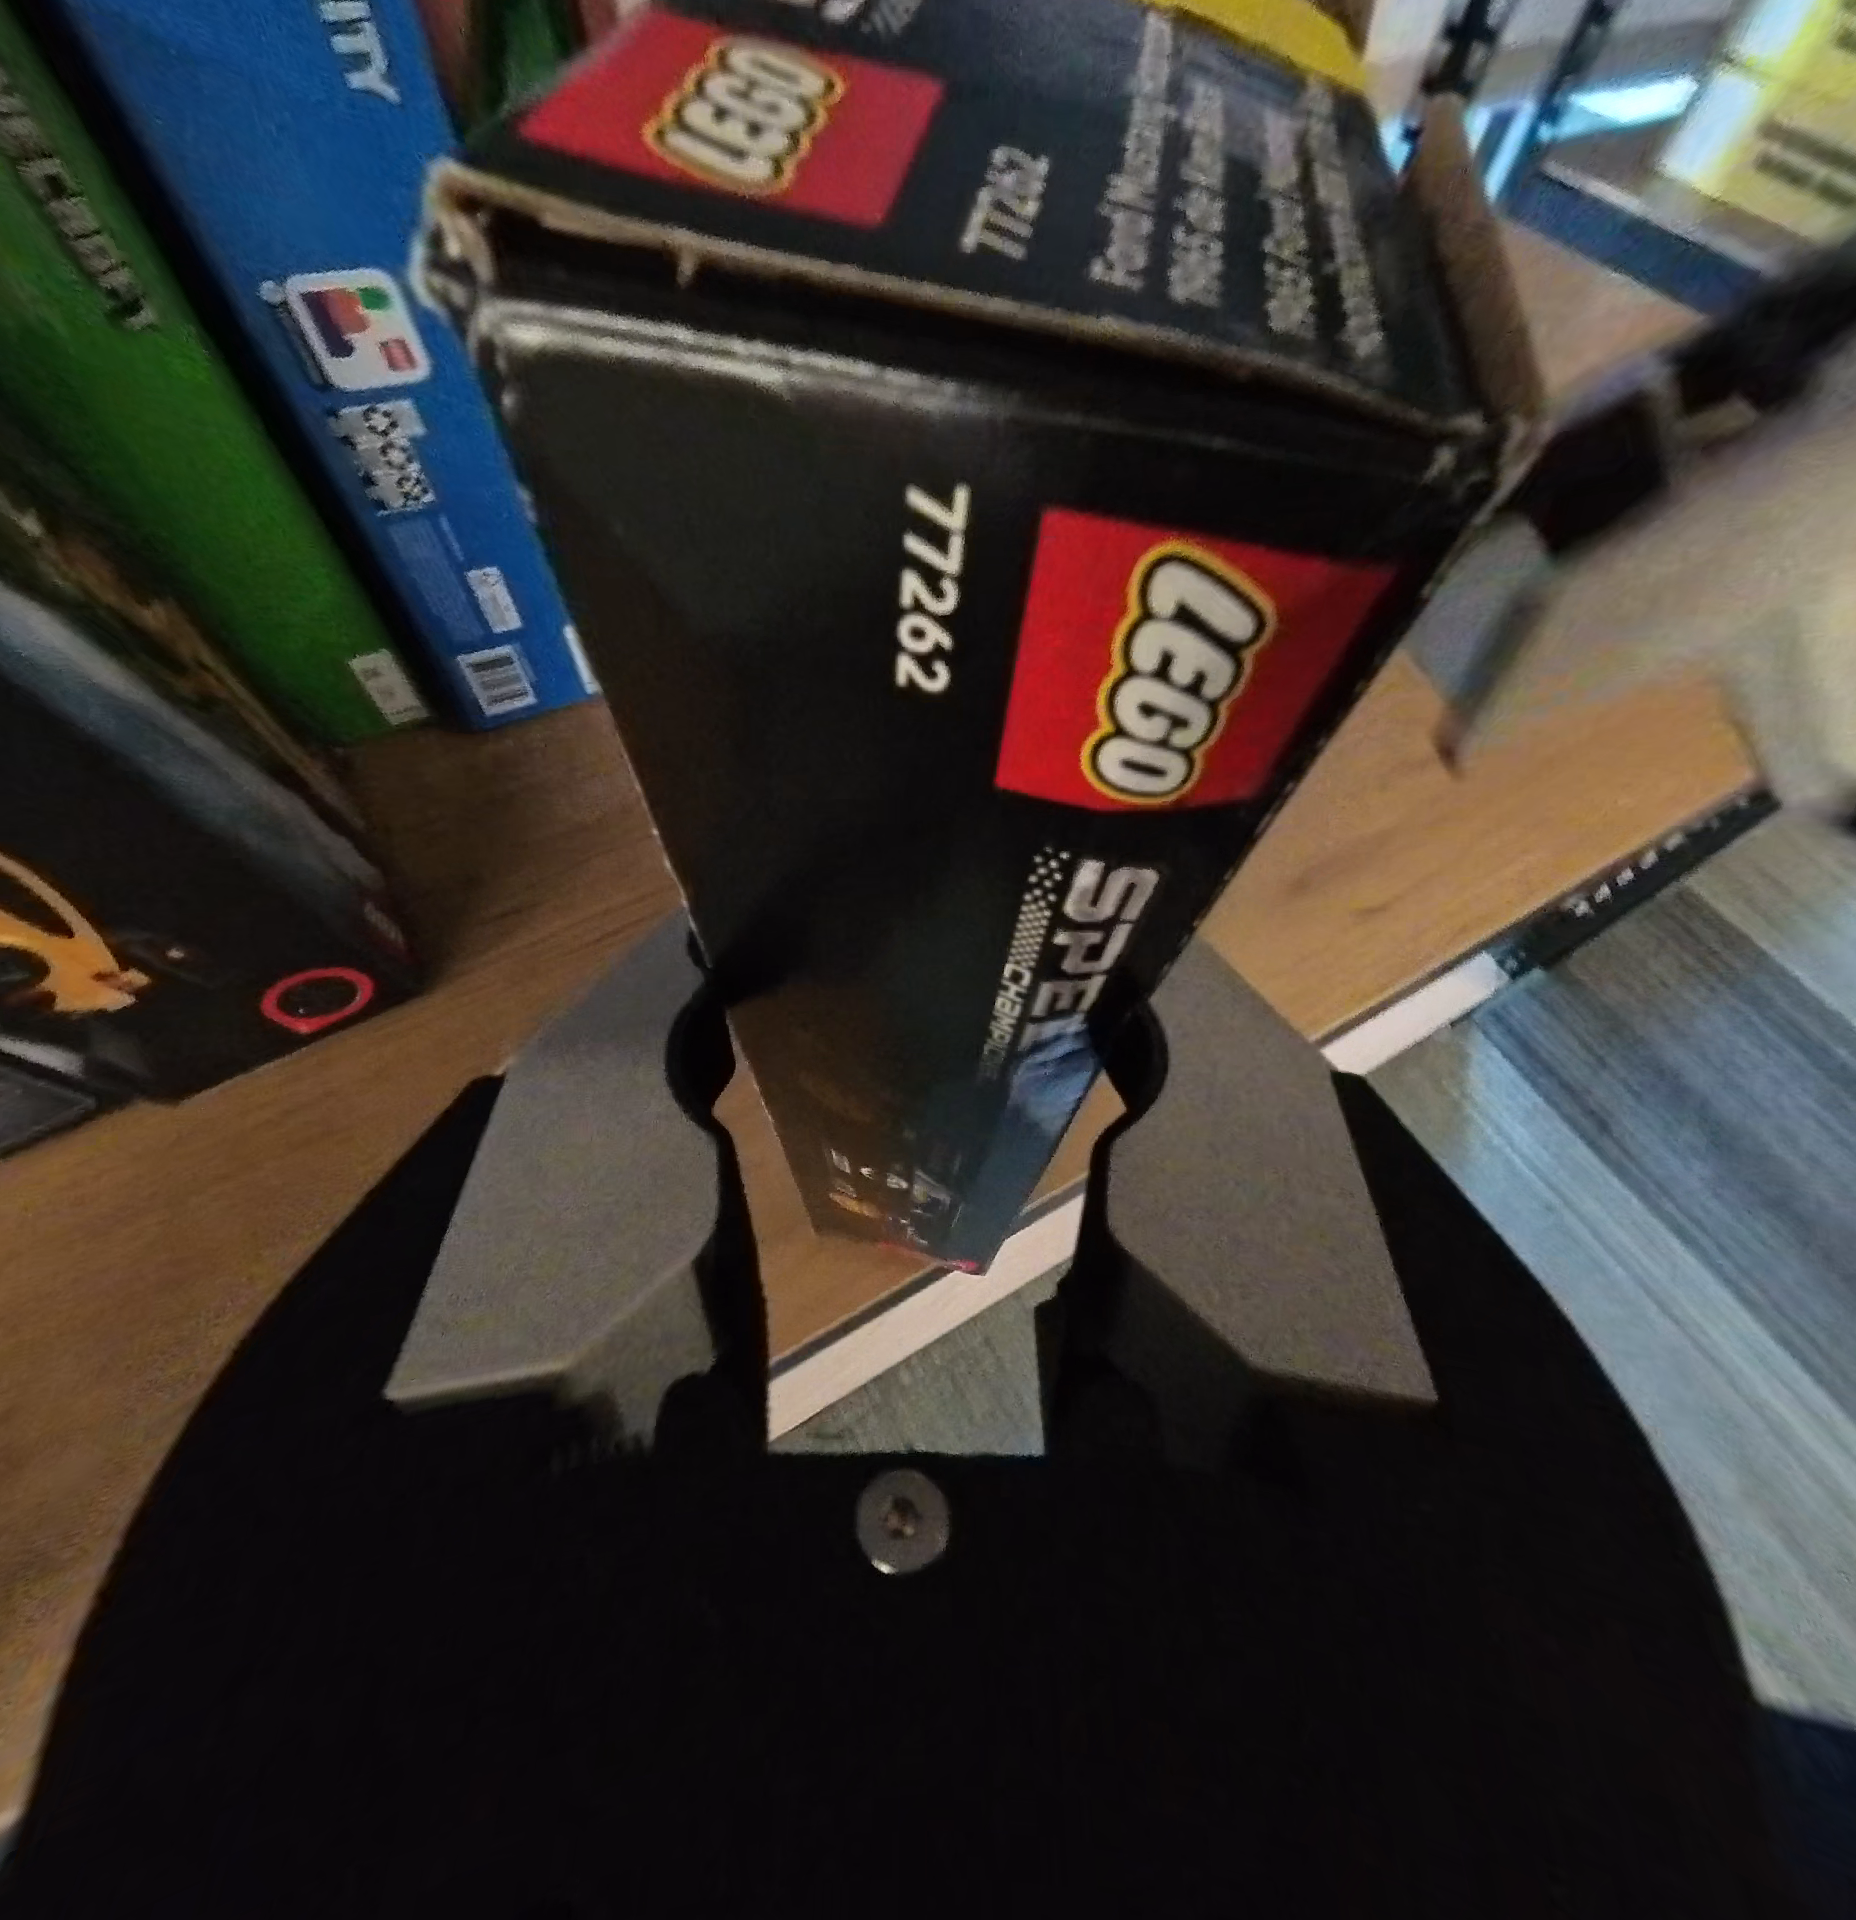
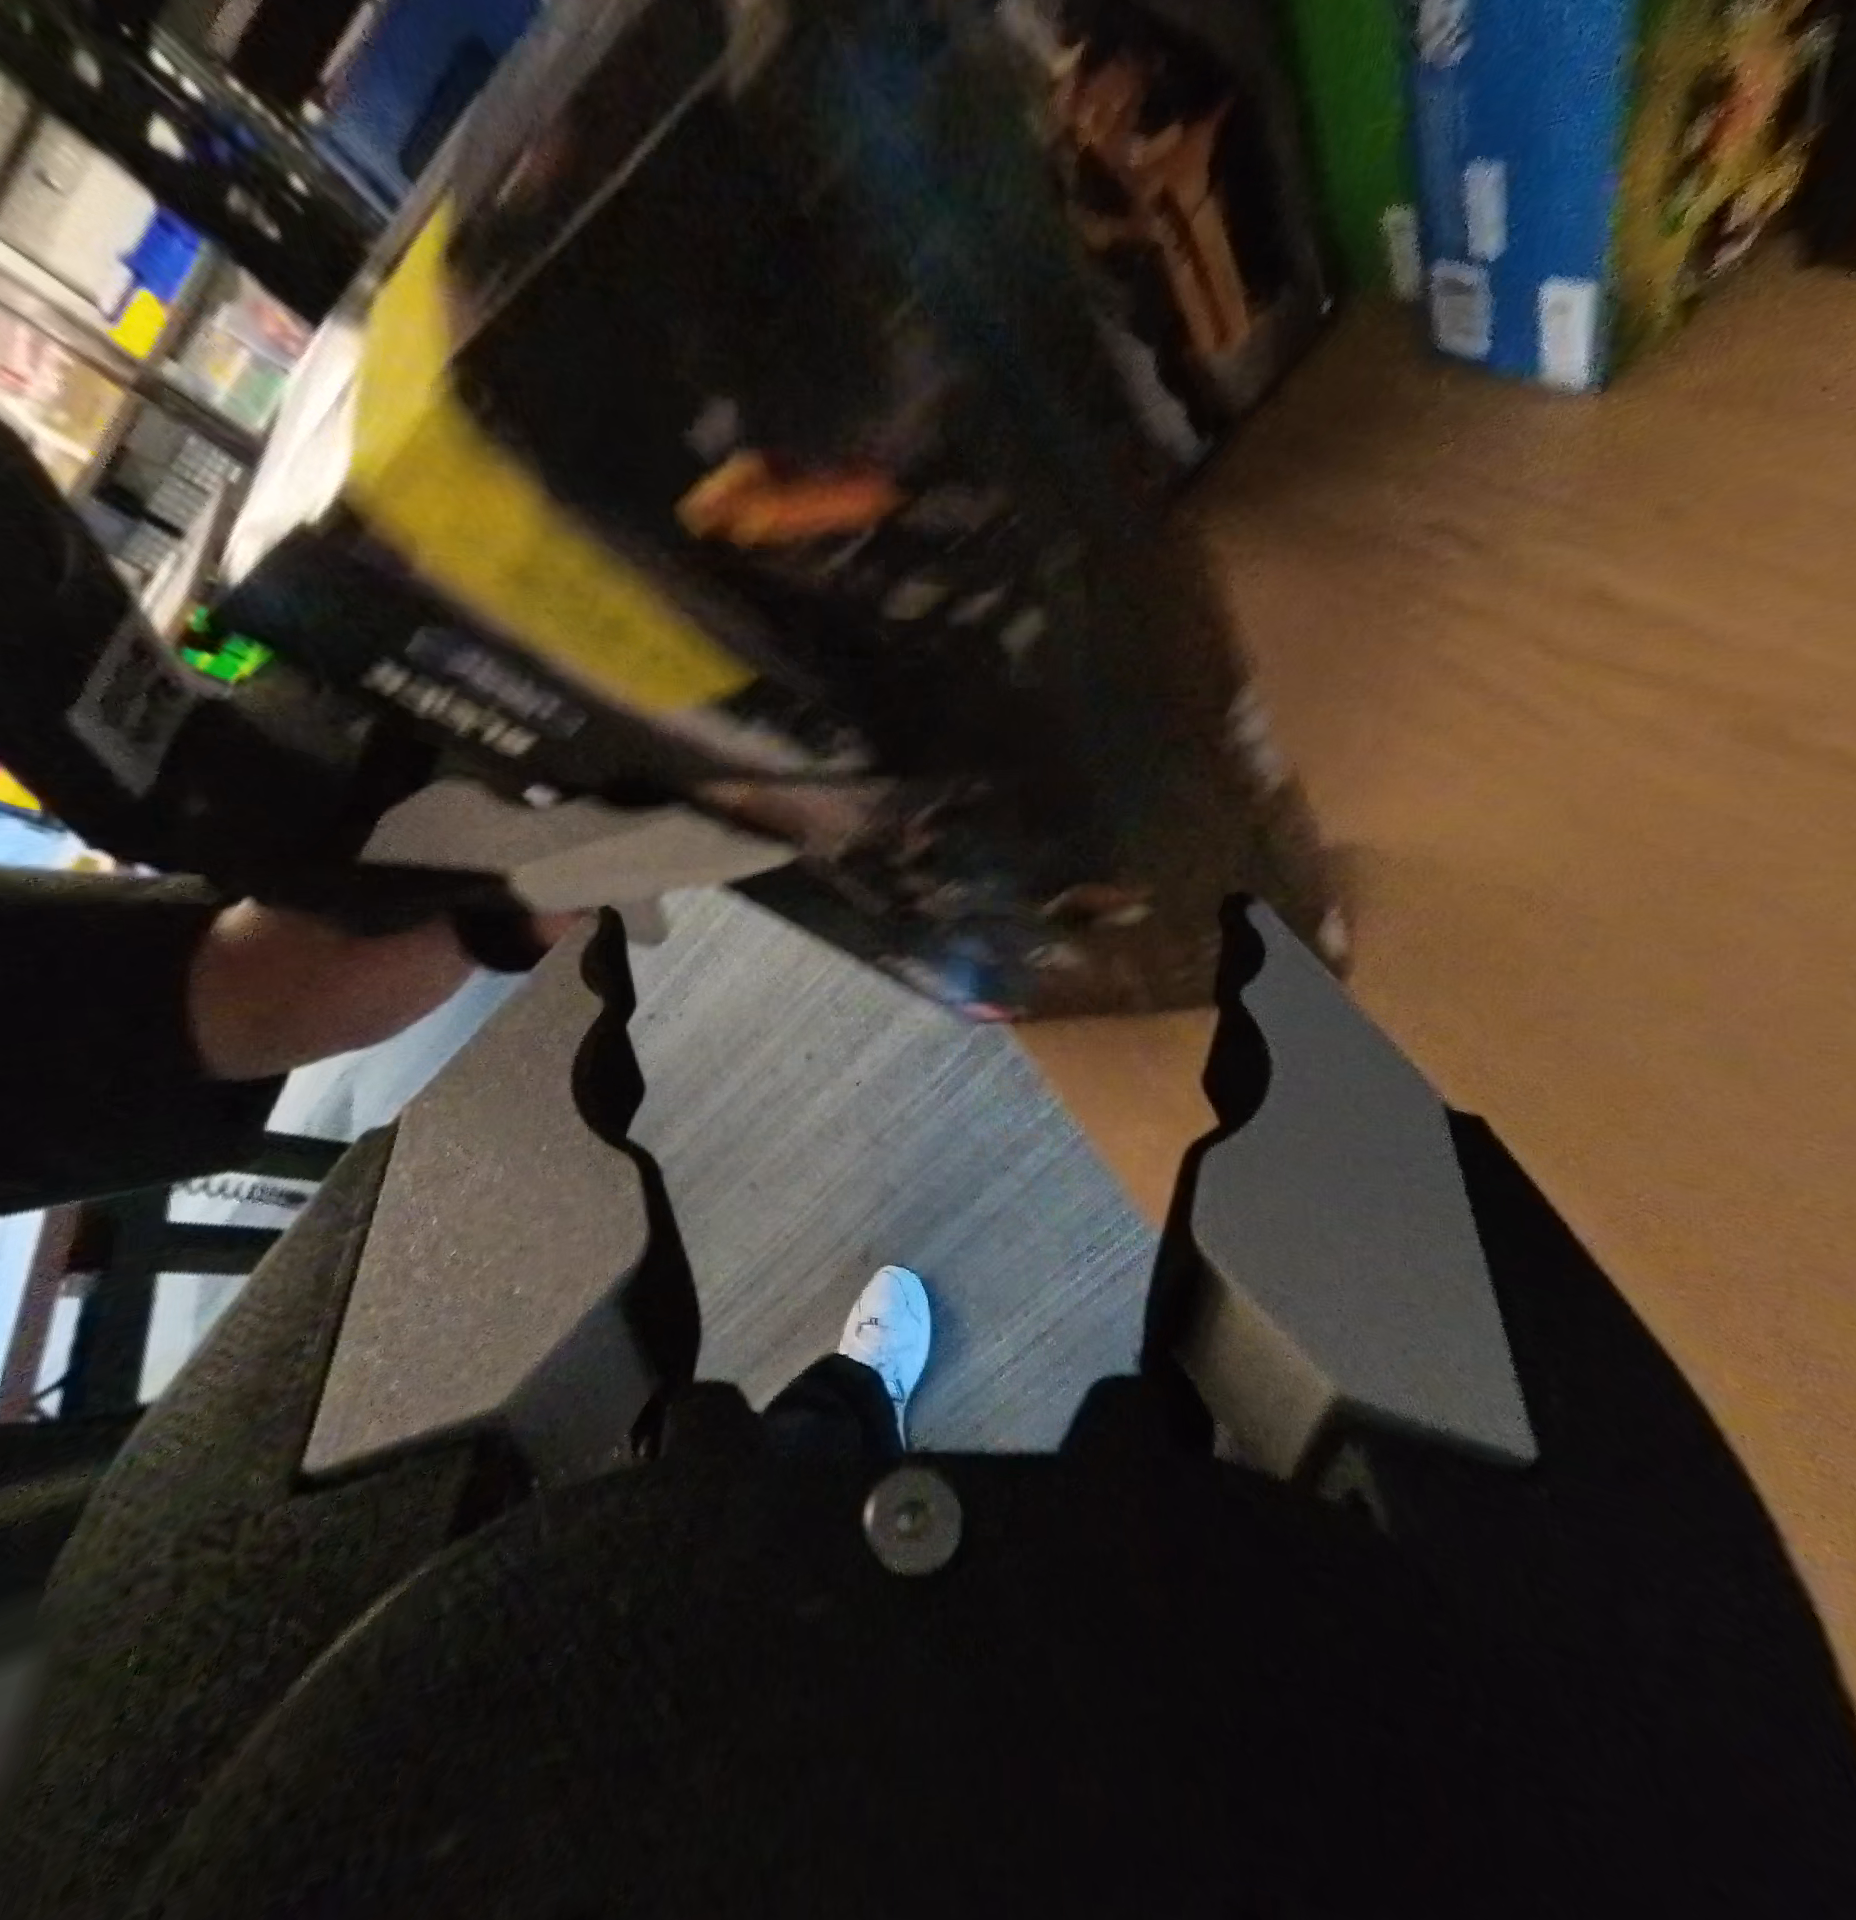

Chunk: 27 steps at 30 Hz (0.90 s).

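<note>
My left gripper (image 1: pixel 919 1029) has its fingers clamped on the narrow lower end of a black toy box (image 1: pixel 934 582), one finger on each broad face, so the carton stands out ahead of the fingers and is carried clear above the wooden bench (image 1: pixel 529 831). Its far end flap is torn open, which may be why I grip low on the intact part. Beyond my left finger, a blue box (image 1: pixel 311 312) and a green box (image 1: pixel 124 343) stand upright in a row on the bench, spines out, like shelved books.

My right gripper (image 2: pixel 919 935) has its fingers apart, with nothing between them; only grey floor (image 2: pixel 851 1122) and a white shoe (image 2: pixel 888 1325) show through the gap. The black toy box (image 2: pixel 799 468) hangs just ahead of these fingertips, much blurred. Beside my left finger there, a hand (image 2: pixel 321 987) holds the left gripper.
</note>
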Each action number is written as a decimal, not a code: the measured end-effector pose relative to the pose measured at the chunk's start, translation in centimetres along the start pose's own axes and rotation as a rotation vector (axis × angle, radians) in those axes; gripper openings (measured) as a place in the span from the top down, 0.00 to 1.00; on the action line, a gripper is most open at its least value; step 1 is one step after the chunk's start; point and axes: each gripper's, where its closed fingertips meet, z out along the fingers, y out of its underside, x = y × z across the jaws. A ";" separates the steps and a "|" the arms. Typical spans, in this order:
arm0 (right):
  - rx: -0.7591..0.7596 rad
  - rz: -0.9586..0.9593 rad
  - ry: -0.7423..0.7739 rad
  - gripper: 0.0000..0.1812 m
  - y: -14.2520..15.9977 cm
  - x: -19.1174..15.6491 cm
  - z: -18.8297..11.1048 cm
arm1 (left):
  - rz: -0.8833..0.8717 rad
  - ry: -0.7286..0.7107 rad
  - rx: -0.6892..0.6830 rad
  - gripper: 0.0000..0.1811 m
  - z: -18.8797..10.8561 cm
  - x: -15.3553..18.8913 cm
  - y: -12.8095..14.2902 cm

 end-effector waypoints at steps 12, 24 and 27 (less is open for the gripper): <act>0.235 0.035 0.578 0.24 -0.6 -9.1 2.5 | 0.101 -0.020 -0.038 0.63 -11.1 -4.2 1.8; 0.478 0.239 1.012 0.25 -3.5 -3.7 7.2 | -0.095 -0.267 -0.091 0.77 -39.6 -16.7 12.7; 0.521 0.376 1.042 0.23 -3.5 -2.9 8.2 | -0.125 -0.373 -0.102 0.79 -44.9 -19.5 15.1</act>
